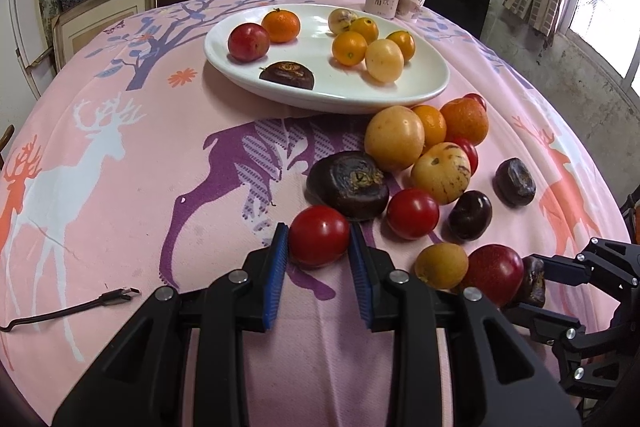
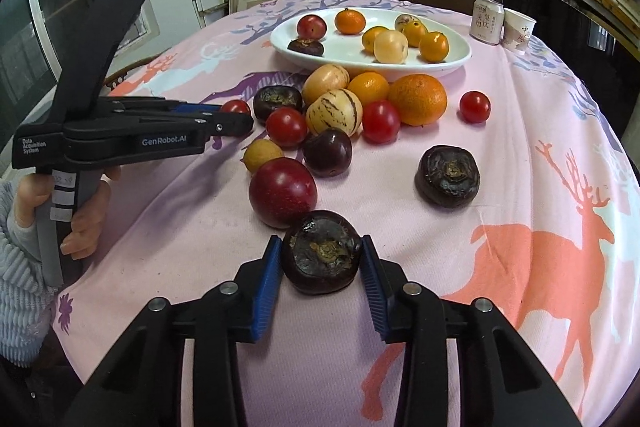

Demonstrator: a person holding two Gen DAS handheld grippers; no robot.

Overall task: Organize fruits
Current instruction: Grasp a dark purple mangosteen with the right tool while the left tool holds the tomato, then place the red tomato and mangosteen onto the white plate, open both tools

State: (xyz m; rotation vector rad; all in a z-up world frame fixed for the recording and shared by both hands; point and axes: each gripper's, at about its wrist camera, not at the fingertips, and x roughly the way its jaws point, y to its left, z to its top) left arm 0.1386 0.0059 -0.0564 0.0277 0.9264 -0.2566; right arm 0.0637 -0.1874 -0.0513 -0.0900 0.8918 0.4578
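Left wrist view: left gripper (image 1: 319,241) pinches a red tomato (image 1: 319,235) between its blue pads, both pads on its sides, low over the pink tablecloth (image 1: 120,187). Probably gripped across the middle so the round fruit cannot roll out on the way to the white plate (image 1: 420,95) at 12 o'clock. Tomato is near round, no clear long axis; stem end not visible. Right wrist view: right gripper (image 2: 322,255) brackets a dark flattened fruit (image 2: 321,251); left pad touches its side, right pad looks just at the skin, so a firm pinch cannot be confirmed. This fruit sits flat on the cloth, dried calyx facing up toward the camera, short axis vertical, wide axis across the jaws. A big red plum (image 2: 283,192) lies just beside it at 11 o'clock. Loose pile stays at 12 o'clock, short of the plate (image 2: 440,65), which already holds sorted groups. Plenty left to move, judging by the pile.
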